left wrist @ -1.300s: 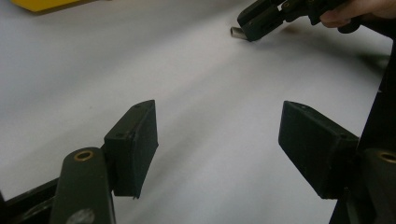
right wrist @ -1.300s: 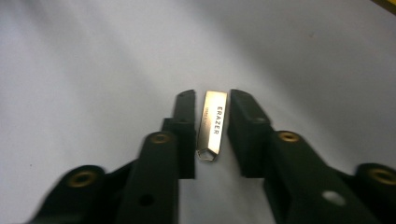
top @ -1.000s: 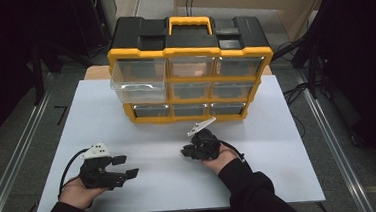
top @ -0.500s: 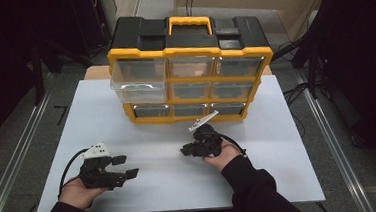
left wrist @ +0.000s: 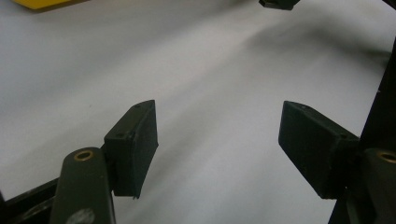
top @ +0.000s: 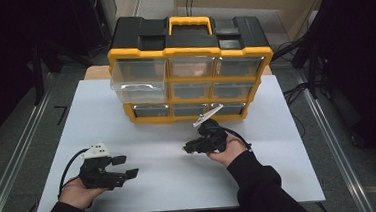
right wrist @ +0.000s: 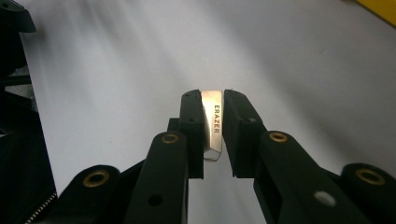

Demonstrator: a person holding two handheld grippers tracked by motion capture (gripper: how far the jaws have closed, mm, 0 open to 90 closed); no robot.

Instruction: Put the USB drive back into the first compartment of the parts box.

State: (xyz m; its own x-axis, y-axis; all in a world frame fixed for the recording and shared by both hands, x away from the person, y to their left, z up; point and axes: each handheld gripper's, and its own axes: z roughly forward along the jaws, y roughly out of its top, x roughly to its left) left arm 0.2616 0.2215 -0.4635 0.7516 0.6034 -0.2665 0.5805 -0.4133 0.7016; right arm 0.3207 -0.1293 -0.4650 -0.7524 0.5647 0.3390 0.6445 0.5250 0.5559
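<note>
- The desk (top: 289,144) is a white board across the middle and lower part of the high view; grey floor with metal rails runs down both of its sides and dark gear stands beyond.
- A yellow-and-black drawer organiser (top: 191,68) stands at the desk's far edge, upper centre of the high view, with a yellow handle on its black lid and three rows of clear drawers facing the person. The upper-left drawer (top: 139,82) is pulled out and juts forward over the desk.
- The white surface in front of the organiser is bare between the two tongs and out to the left and right edges.
- The person's forearms in black sleeves (top: 262,186) come in from the bottom edge.
- The left tongs (top: 125,167) lie low at lower left of the high view, near the desk's front edge, held in the left hand (top: 79,191) with a black cable looping to the left. In the left gripper view its jaws stand wide apart with only white desk between them.
- The right tongs (top: 188,149) sit at centre, just in front of the organiser's bottom row, pointing toward frame left; a grey plate rides on top.
- In the right gripper view the right tongs (right wrist: 214,123) are clamped on a thin silvery metal strip (right wrist: 215,121) printed "ERAZER", held upright above the desk.
</note>
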